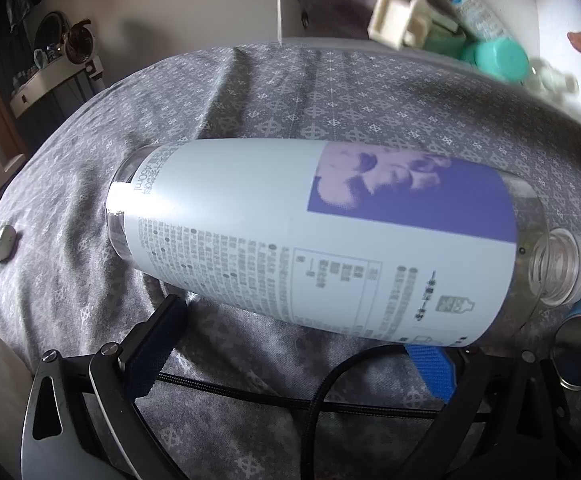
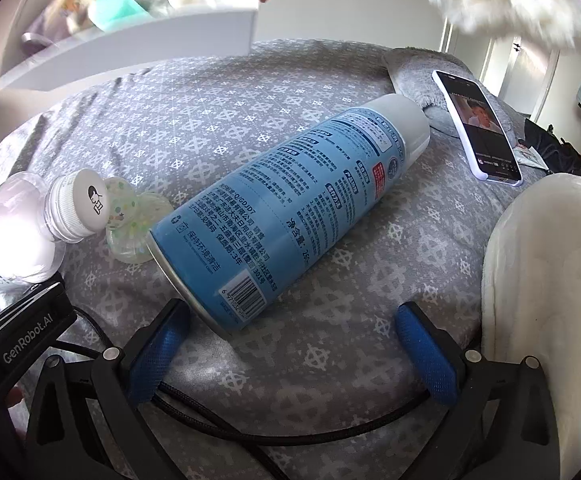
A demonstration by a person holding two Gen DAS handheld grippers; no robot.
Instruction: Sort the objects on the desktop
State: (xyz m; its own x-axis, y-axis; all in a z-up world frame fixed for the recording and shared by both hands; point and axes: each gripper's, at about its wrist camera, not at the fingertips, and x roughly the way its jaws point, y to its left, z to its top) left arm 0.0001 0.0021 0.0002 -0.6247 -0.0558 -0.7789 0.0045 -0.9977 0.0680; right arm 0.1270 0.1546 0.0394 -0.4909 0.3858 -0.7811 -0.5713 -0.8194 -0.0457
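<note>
Approach step. Left gripper point(image 1: 290, 344) is wide open, empty, with the clear bottle point(image 1: 314, 240) lying just ahead. Right gripper point(image 2: 294, 344) is open, empty; spray can point(image 2: 286, 208) lies ahead. Next: straddle, then close.

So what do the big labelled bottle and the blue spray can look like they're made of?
Bottle: clear plastic, likely, with see-through shoulders, a threaded neck and a matte pale printed sleeve. Spray can: probably metal, given its rolled silver bottom rim, under a glossy blue print.
</note>
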